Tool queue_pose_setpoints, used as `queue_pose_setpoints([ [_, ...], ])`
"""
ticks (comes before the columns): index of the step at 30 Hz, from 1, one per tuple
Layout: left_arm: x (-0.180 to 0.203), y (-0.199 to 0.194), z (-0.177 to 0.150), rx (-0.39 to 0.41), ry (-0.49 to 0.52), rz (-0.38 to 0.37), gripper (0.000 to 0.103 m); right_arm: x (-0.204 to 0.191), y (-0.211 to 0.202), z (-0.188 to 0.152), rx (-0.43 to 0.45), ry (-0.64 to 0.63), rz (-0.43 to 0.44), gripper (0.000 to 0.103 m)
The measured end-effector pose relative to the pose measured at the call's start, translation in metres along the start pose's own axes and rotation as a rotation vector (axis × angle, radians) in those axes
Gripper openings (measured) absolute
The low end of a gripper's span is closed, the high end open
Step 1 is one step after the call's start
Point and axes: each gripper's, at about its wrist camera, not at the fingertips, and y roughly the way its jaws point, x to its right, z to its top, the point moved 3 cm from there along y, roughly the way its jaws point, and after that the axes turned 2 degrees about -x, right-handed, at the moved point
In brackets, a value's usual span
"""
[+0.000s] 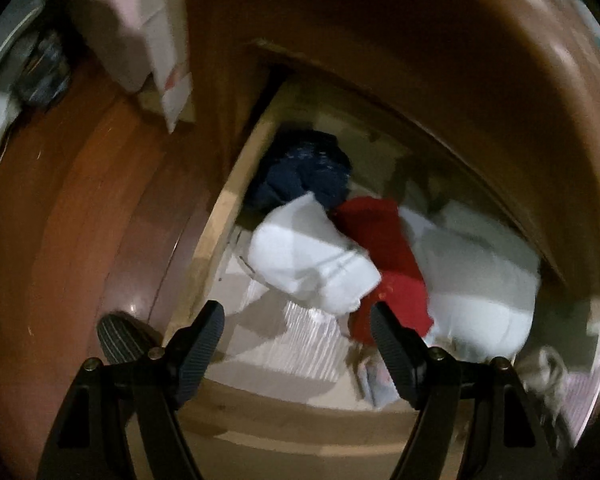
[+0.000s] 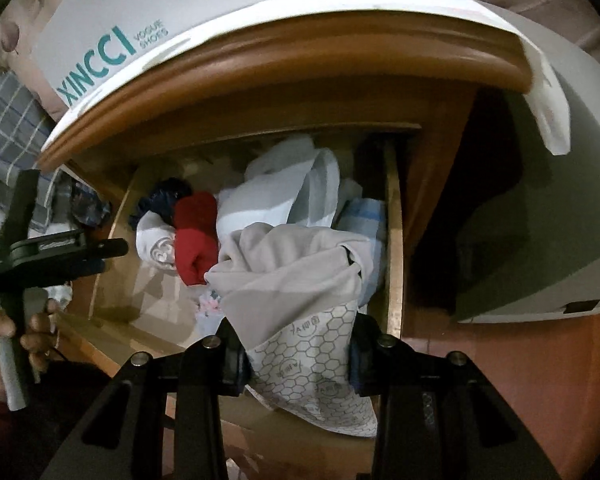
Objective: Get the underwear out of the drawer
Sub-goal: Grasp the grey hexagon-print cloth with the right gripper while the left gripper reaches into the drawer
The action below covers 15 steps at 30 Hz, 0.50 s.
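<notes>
Right, the drawer [image 2: 394, 240] stands pulled out of the wooden cabinet, and the right gripper [image 2: 300, 354] is clamped on grey underwear [image 2: 288, 264], its pads pinching the patterned inner panel. The garment hangs bunched above the drawer's right half, clear of the pile below. No earlier view to compare, so only the grip itself is plain.

Over at the drawer's left side, the left gripper [image 1: 296, 340] points down into it with its jaws wide apart and nothing between them. In the right wrist view it shows at the drawer's left edge, with a hand [image 2: 4, 344] around its grip.

Inside the drawer, a navy garment [image 1: 304, 168] sits at the back left corner. Just in front of it lies a white piece [image 1: 300, 256], touching a red one [image 1: 384, 248] toward the drawer's middle. More pale laundry [image 1: 480, 280] fills the right half, under the lifted underwear.

On the cabinet top above the drawer rests a white shoebox [image 2: 112, 28] with teal lettering. A slipper [image 1: 118, 338] lies on the floor just left of the drawer's front corner.
</notes>
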Motion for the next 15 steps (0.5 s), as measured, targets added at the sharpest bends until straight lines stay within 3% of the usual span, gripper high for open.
queue_pose_setpoints([
  [7, -0.017, 0.019, -0.001, 0.014, -0.343, -0.075, 0.077, 0.009, -0.004, -0.003, -0.006, 0.034, 0.04, 0.034],
  [10, -0.019, 0.02, 0.003, 0.04, -0.432, -0.112, 0.077, 0.009, -0.005, -0.002, -0.008, 0.033, 0.053, 0.034],
  [15, -0.014, 0.031, 0.012, 0.027, -0.497, -0.136, 0.077, 0.01, -0.007, -0.002, 0.002, 0.043, 0.066, 0.034],
])
